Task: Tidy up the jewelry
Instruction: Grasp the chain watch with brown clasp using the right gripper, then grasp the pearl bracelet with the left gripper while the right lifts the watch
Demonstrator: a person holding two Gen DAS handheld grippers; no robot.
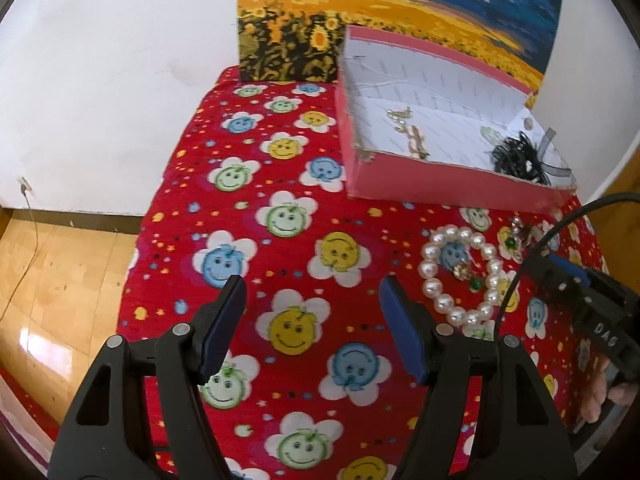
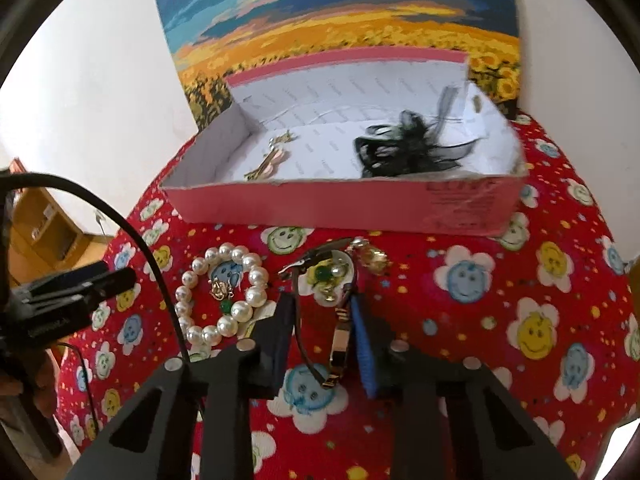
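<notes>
Right tongs (image 2: 320, 332): I have them closed in on a gold and black bangle (image 2: 340, 336), low centre of the right wrist view. The blue pad lies against its gold side and the black pad against its dark band, so I judge it clamped, though thinly.
Left tongs (image 1: 312, 320): jaws apart, nothing between them, hanging over bare cloth at the lower centre of the left wrist view.
Pearl bracelet (image 2: 222, 292): lies on the cloth left of centre in the right view, with a small gold and green charm inside its ring.
Loose pieces (image 2: 340, 272): a clip and some earrings lie just above the bangle, touching or overlapping it; I cannot tell which.
Pink box (image 2: 340, 204): open, upper half of the frame, holding a gold hairpin (image 2: 268, 164) and a black mesh hair tie (image 2: 400, 148).
Risk, grip: the bangle is thin and smooth, so it could pivot or slip out as I lift.
Risk, snag: the clip near its far end may catch and get dragged along.
Risk, cable: the black lead (image 2: 132, 224) crosses near the pearls and could sweep them.
Surface: the bench (image 1: 280, 208) wears a red cloth with smiling flowers; soft cloth could bunch under the fingers.
Room: white wall, a sunflower painting (image 1: 400, 8) behind the box, wooden floor at lower left.
</notes>
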